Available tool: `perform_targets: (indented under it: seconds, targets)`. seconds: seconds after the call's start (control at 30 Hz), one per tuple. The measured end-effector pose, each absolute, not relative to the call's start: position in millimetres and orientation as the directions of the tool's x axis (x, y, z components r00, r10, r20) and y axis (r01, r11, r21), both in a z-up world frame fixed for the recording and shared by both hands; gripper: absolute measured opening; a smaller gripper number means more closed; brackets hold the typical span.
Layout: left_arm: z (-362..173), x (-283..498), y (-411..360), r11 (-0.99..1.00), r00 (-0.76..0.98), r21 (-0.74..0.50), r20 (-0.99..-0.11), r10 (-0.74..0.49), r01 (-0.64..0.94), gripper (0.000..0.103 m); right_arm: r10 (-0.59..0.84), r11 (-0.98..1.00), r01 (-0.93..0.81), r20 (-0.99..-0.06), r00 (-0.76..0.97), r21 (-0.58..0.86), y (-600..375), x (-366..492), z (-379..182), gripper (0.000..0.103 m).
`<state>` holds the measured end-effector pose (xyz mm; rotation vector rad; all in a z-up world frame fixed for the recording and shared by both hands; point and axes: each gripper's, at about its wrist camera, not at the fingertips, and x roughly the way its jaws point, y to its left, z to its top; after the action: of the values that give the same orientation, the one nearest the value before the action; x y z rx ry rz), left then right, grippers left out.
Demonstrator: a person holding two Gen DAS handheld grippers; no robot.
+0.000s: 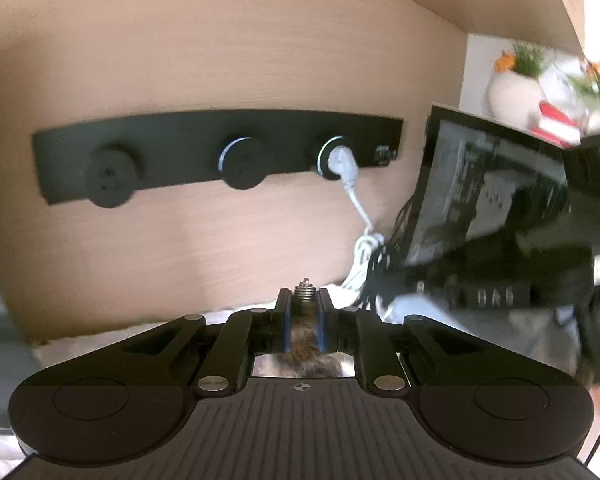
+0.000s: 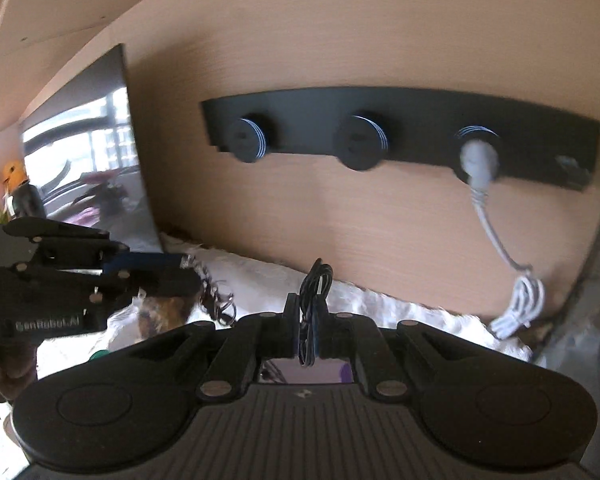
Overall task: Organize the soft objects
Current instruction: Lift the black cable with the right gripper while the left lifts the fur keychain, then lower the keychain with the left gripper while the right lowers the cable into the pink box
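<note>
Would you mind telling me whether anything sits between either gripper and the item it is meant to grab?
Nothing visible does: the left gripper is already shut on a brown furry item, and the right gripper is shut on a thin black cord.

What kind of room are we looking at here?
Probably a home or hotel-style room, at a built-in desk nook. A pale wood wall panel carries a black socket strip with a white plug and cord; a fluffy white cover lies below, and a potted plant in a white vase stands nearby.
</note>
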<state>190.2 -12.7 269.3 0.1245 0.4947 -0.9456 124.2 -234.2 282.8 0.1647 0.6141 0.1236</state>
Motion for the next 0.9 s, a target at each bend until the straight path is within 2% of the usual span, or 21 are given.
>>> perform_targets:
  seconds: [0.13,0.27,0.33,0.4,0.5,0.57,0.7,0.9]
  targets:
    - [251,210,-28,0.575,0.434,-0.22,-0.464,-0.772,0.788,0.015,0.165,0.972,-0.031,-0.578,0.799,0.234,-245,122,260,0.006]
    - [208,233,-50,0.564,0.373,-0.356,-0.479,-0.795,0.745,0.016,0.156,0.968,0.007,-0.627,0.763,0.25,-251,131,218,0.006]
    - [175,247,-65,0.607,0.38,-0.389,-0.518,-0.766,0.692,0.018,0.165,0.963,0.03,-0.673,0.721,0.268,-255,140,189,0.006]
    - [140,262,-81,0.675,0.364,-0.403,-0.614,-0.701,0.618,0.018,0.174,0.957,0.056,-0.716,0.676,0.285,-259,148,160,0.006]
    - [88,271,-105,0.759,0.311,-0.32,-0.77,-0.557,0.567,0.018,0.19,0.946,0.1,-0.777,0.6,0.309,-265,164,116,0.006]
    - [67,266,-113,0.791,0.332,-0.217,-0.82,-0.465,0.572,0.019,0.199,0.94,0.122,-0.803,0.562,0.318,-268,171,94,0.006]
    - [42,256,-117,0.789,0.37,-0.088,-0.848,-0.38,0.608,0.019,0.203,0.941,0.136,-0.84,0.503,0.309,-266,176,60,0.006]
    - [37,263,-123,0.773,0.357,-0.096,-0.847,-0.395,0.627,0.019,0.153,0.97,0.082,-0.838,0.524,0.229,-249,164,60,0.006]
